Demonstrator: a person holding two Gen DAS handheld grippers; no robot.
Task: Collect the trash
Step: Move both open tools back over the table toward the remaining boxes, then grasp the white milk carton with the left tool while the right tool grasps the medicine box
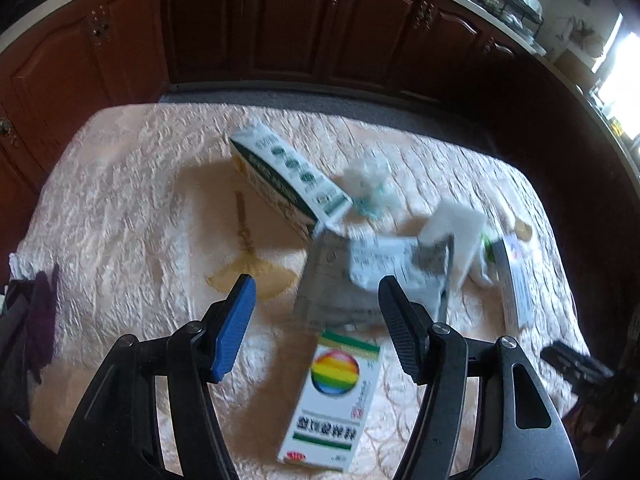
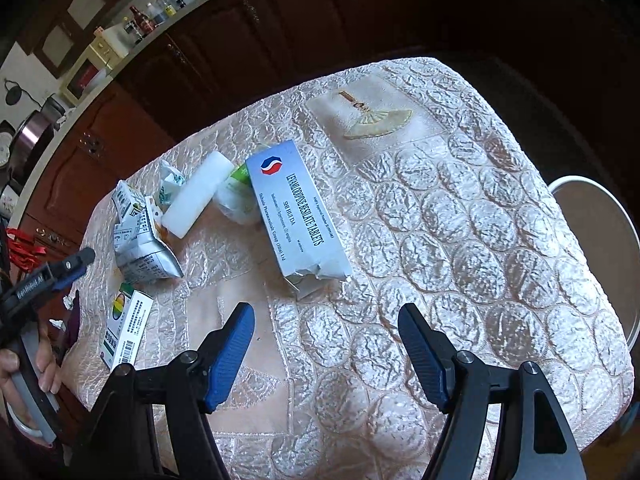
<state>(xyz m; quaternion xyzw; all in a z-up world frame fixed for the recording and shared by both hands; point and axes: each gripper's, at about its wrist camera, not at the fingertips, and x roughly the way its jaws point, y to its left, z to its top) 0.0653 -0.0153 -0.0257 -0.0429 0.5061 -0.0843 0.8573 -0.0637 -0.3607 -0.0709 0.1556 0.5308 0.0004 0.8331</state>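
Note:
Trash lies scattered on the quilted table cover. A white box with a rainbow ball lies just below my left gripper, which is open; its pads touch nothing. Beyond it are a crumpled silver foil pouch, a green-and-white carton, a white foam block and crumpled wrap. My right gripper hangs open over bare cloth, short of a torn silver tablet box. The foam block, foil pouch and rainbow box lie to its left.
Dark wooden cabinets stand beyond the table's far edge. A round white-rimmed container sits off the table's right side. A hand holds the left gripper at the left. The right gripper shows low at the right edge.

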